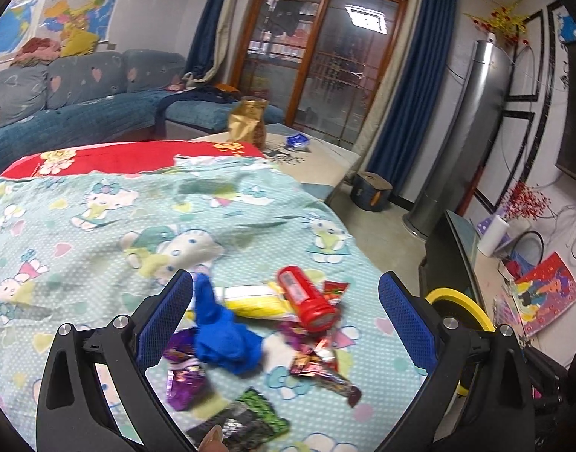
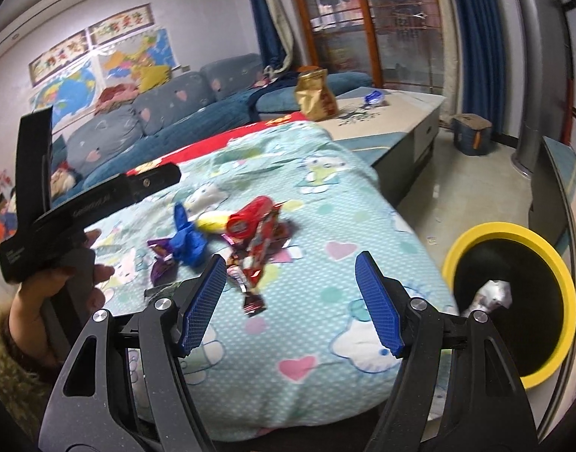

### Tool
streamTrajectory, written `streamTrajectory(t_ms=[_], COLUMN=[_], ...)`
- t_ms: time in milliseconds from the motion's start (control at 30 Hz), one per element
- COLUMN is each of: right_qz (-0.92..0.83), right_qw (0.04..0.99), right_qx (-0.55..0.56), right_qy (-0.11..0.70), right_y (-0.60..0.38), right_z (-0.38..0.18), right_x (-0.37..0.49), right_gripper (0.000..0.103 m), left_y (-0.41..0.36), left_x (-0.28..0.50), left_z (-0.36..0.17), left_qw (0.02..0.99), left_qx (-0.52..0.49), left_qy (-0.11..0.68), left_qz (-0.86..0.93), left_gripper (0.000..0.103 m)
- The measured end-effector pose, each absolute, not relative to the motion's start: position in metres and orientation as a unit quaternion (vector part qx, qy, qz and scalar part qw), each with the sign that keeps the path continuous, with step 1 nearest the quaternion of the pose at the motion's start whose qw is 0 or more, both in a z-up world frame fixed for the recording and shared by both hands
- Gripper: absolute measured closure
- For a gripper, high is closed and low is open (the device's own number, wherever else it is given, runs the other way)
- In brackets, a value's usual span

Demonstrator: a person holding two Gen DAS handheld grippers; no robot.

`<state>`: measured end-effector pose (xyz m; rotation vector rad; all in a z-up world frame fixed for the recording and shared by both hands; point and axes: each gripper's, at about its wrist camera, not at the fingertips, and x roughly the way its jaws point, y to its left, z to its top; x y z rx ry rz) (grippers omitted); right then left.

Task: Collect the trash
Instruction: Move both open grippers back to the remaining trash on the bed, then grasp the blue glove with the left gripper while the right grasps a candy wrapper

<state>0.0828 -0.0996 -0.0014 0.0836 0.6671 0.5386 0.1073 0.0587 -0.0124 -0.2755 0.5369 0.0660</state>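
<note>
Your right tool (image 2: 291,301) hangs over the near edge of the blanket (image 2: 325,384) with its blue pads spread wide and nothing between them. Your left tool (image 1: 286,316) is likewise wide open and empty-handed, poised over the litter itself; from the right wrist view you can see your hand (image 2: 43,293) wrapped round its black handle, which carries some lettering too blurred to read.

Just under the left tool lies the trash, bunched together on the blanket: a crumpled blue piece (image 1: 223,335), a purple wrapper (image 1: 182,373) touching it, a green-and-black wrapper (image 1: 250,418) nearest you, a long red-brown wrapper (image 1: 321,373), a yellow packet (image 1: 257,301) and a red tube-shaped container (image 1: 306,297) lying across it. The container has a label panel, but no print on any of these can be made out.

You look to be at the picking stage, with no piece gripped yet. The next move calls for lowering one tool onto a single piece, closing without pinching the soft blanket, then carrying it right to the yellow-rimmed bin (image 2: 514,233) on the floor beside the bed; something pale already sits inside.

Further back, a gold bag (image 1: 246,120) stands on the desk (image 1: 325,150), then the sofa and wall maps.
</note>
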Motion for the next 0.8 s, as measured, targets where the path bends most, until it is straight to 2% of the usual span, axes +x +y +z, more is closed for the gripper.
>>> streamTrajectory(t_ms=[633, 733, 800], right_qz=[0.295, 0.295, 0.294], right_qw=[0.881, 0.876, 0.874], right_qx=[-0.009, -0.017, -0.021], right_qy=[0.369, 0.380, 0.387], right_y=[-0.044, -0.039, -0.037], right_z=[-0.033, -0.041, -0.047], right_x=[0.097, 0.102, 0.105], right_gripper=[0.041, 0.045, 0.046], left_y=[0.109, 0.108, 0.107], left_x=[0.113, 0.120, 0.126], left_z=[-0.042, -0.045, -0.048], left_qw=[0.937, 0.934, 0.931], left_qx=[-0.139, -0.138, -0.136], left_qy=[0.317, 0.328, 0.337], left_qz=[0.047, 0.031, 0.023], left_gripper=[0.008, 0.026, 0.031])
